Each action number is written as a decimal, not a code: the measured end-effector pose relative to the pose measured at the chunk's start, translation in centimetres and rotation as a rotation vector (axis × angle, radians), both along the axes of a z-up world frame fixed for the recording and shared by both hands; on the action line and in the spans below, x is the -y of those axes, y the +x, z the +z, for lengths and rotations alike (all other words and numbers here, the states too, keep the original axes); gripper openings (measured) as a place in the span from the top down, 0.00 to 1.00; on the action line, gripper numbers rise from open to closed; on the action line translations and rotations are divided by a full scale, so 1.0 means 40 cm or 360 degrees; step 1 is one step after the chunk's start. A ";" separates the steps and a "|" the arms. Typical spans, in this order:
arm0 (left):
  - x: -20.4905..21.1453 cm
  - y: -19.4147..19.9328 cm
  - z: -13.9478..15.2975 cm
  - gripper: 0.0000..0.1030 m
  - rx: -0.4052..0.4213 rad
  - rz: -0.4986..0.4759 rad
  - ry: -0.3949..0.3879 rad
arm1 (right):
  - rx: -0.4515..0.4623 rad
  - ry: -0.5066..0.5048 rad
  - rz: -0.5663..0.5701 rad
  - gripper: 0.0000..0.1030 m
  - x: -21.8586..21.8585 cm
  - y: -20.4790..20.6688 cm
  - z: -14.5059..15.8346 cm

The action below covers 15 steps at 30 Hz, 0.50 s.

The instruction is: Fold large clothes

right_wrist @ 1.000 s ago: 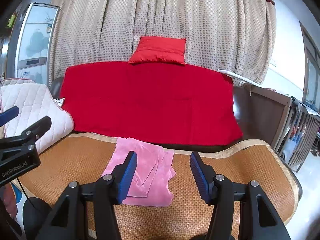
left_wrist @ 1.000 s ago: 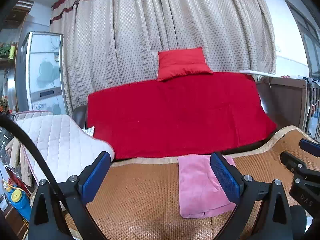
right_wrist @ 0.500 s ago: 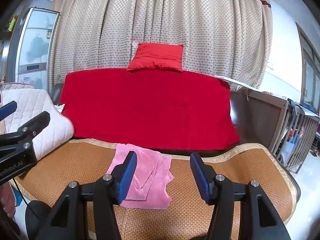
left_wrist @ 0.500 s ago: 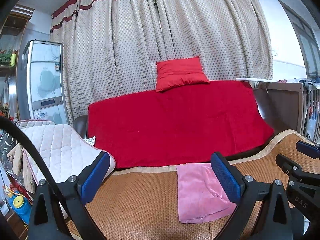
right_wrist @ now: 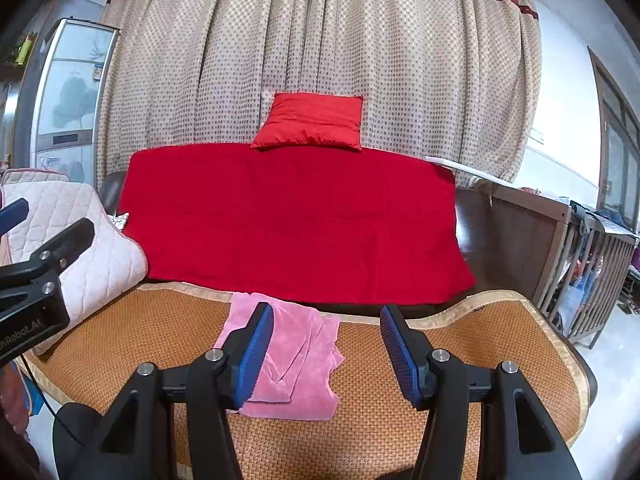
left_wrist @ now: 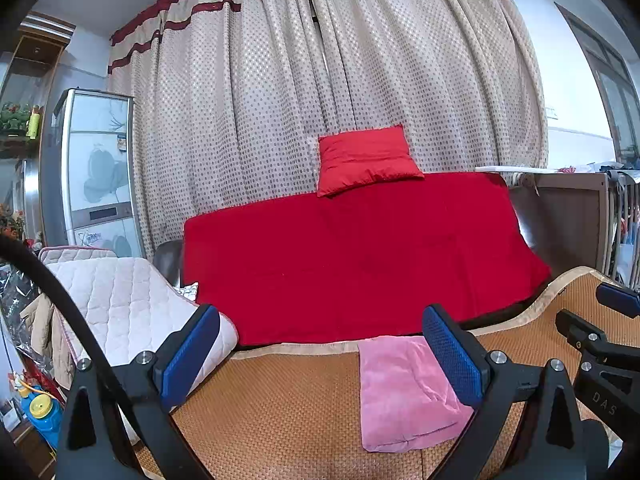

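A folded pink cloth (left_wrist: 404,394) (right_wrist: 298,356) lies flat on the woven orange-brown mat (left_wrist: 280,408) (right_wrist: 460,344), near its far edge. My left gripper (left_wrist: 320,354) hangs above the mat's near side with its blue pads wide apart and nothing between them; the cloth shows past its right finger. My right gripper (right_wrist: 326,350) is also open and empty, and its left finger hides part of the cloth. Neither gripper touches the cloth. Each gripper's tip shows at the edge of the other's view.
Behind the mat stands a sofa under a red blanket (left_wrist: 352,256) (right_wrist: 292,224) with a red cushion (left_wrist: 364,158) (right_wrist: 312,120) on top. A white quilted pad (left_wrist: 120,308) (right_wrist: 72,240) lies at the left. Dotted curtains hang behind; a cabinet (left_wrist: 96,168) stands left, a wooden crib (right_wrist: 580,268) right.
Both views have tilted up a little, so the mat and pink cloth sit lower in frame. The cloth lies as before and both grippers stay open.
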<state>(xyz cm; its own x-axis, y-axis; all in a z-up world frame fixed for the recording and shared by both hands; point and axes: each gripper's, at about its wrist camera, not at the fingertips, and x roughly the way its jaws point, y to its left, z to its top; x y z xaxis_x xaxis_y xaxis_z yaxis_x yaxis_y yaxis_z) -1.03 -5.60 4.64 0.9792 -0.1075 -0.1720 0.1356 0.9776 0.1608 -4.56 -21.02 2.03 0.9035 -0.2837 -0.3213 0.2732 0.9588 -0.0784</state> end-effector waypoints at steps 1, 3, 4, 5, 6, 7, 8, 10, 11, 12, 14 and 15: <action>-0.001 -0.003 0.001 0.02 0.0004 -0.0002 -0.0002 | 0.0003 0.0000 -0.0002 0.42 0.000 -0.002 0.002; -0.002 -0.008 0.003 0.02 0.0014 -0.0003 -0.0005 | 0.0006 -0.0002 -0.0008 0.42 -0.003 -0.007 0.004; -0.003 -0.009 0.004 0.02 0.0018 -0.0003 -0.0006 | 0.0008 -0.0003 -0.0010 0.42 -0.003 -0.009 0.006; -0.004 -0.012 0.006 0.02 0.0022 -0.0005 -0.0008 | 0.0010 -0.0004 -0.0010 0.42 -0.004 -0.012 0.008; -0.003 -0.013 0.007 0.02 0.0024 -0.0007 -0.0010 | 0.0013 -0.0004 -0.0012 0.42 -0.005 -0.015 0.009; -0.004 -0.015 0.009 0.02 0.0028 -0.0009 -0.0014 | 0.0019 -0.0006 -0.0016 0.42 -0.006 -0.020 0.012; -0.004 -0.018 0.011 0.02 0.0032 -0.0011 -0.0018 | 0.0023 -0.0008 -0.0016 0.42 -0.007 -0.023 0.014; -0.006 -0.023 0.013 0.02 0.0042 -0.0013 -0.0022 | 0.0030 -0.0009 -0.0016 0.42 -0.008 -0.029 0.018; -0.006 -0.026 0.014 0.02 0.0047 -0.0015 -0.0023 | 0.0032 -0.0011 -0.0016 0.42 -0.010 -0.031 0.018; -0.005 -0.032 0.014 0.02 0.0052 -0.0013 -0.0024 | 0.0037 -0.0014 -0.0017 0.41 -0.011 -0.035 0.021; -0.005 -0.037 0.018 0.02 0.0064 -0.0017 -0.0022 | 0.0046 -0.0015 -0.0017 0.41 -0.011 -0.040 0.025; -0.005 -0.041 0.019 0.02 0.0071 -0.0017 -0.0021 | 0.0049 -0.0014 -0.0017 0.41 -0.013 -0.043 0.026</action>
<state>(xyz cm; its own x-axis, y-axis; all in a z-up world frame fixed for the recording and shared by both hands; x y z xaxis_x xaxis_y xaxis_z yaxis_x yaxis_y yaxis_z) -2.69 -5.38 5.42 0.9847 -0.1198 -0.1266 0.1388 0.9783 0.1541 -6.28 -20.52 3.06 0.9099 -0.2959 -0.2909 0.2856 0.9551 -0.0782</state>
